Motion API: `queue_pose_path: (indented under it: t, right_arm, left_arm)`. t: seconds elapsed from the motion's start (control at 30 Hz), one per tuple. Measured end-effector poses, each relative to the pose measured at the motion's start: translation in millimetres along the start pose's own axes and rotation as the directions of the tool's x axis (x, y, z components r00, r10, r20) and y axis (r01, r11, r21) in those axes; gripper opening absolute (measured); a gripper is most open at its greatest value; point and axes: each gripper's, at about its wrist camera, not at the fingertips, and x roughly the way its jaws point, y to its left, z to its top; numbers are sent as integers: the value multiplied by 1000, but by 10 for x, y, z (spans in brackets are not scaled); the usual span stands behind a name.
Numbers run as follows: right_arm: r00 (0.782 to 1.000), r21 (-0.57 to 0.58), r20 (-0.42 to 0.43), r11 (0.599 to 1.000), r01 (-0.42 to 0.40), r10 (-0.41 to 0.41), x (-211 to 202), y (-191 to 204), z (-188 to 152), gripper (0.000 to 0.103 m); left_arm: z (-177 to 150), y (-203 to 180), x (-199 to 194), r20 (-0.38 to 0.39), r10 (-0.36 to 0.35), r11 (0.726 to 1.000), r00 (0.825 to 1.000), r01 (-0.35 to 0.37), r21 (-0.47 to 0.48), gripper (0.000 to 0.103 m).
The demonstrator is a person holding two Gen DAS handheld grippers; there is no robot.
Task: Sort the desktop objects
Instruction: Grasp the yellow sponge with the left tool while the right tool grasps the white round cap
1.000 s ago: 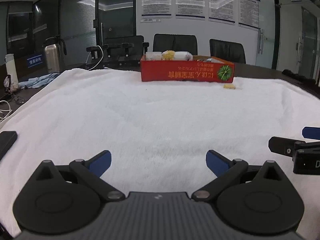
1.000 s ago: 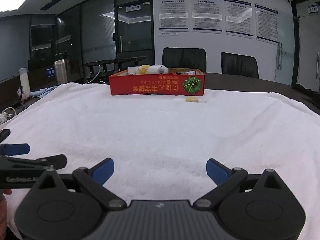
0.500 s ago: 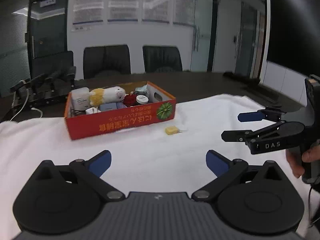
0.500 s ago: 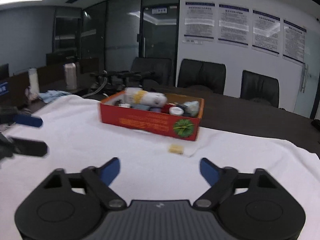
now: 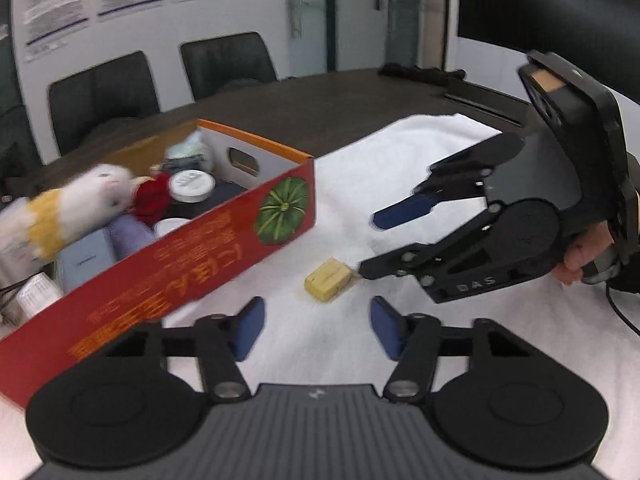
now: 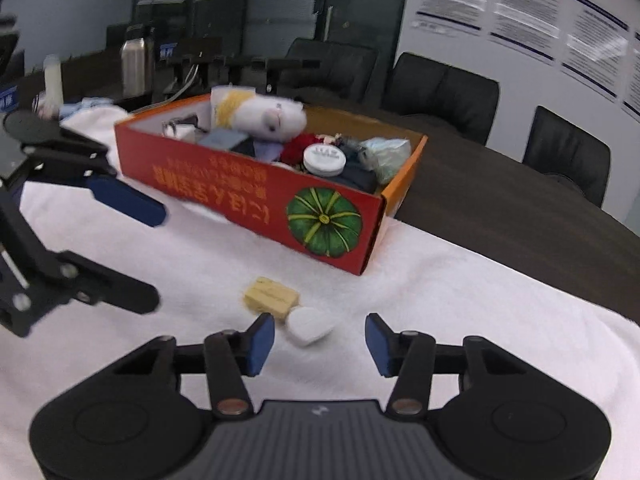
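Observation:
A red cardboard box (image 5: 192, 256) (image 6: 256, 184) holds several items, among them a white plush toy (image 6: 260, 114) and a round white tin (image 6: 324, 155). A small yellow block (image 5: 328, 279) (image 6: 272, 296) lies on the white towel (image 5: 500, 332) in front of the box. A white heart-shaped piece (image 6: 308, 325) lies beside the block. My left gripper (image 5: 316, 330) is open and empty, just short of the block. My right gripper (image 6: 320, 338) is open and empty, right above the heart piece; it also shows in the left wrist view (image 5: 374, 242), its lower fingertip close to the block.
The towel covers a dark conference table (image 6: 500, 208). Black chairs (image 6: 444, 96) stand behind it. A steel flask (image 6: 134, 66) and cables sit at the far left. A dark screen (image 5: 560, 20) hangs on the right.
Both grippers have moved forward from the near towel edge to the box and now point down at the yellow block. Both stay open.

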Motion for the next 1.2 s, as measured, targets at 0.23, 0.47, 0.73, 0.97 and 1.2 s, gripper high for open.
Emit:
queue_pose_path:
  t: [0.23, 0.47, 0.73, 0.97, 1.2]
  right_arm:
    - [992, 84, 42, 989, -119, 116, 136, -211, -74, 26]
    - [989, 127, 82, 983, -135, 125, 143, -274, -130, 26]
    - [990, 122, 89, 985, -121, 111, 108, -233, -112, 26]
    - [988, 104, 140, 992, -78, 63, -358, 151, 47, 26]
    - [980, 108, 196, 993, -55, 33, -1079, 841, 145, 26]
  left_arm:
    - [109, 109, 448, -19, -75, 997, 997, 75, 20, 41]
    - [151, 55, 560, -26, -94, 993, 995, 96, 72, 34]
    - [9, -55, -16, 26, 59, 998, 998, -60, 17, 25]
    - [-273, -116, -1045, 80, 266, 953, 961, -249, -173, 25]
    - [-860, -413, -1848, 120, 431, 871, 895, -377, -315, 25]
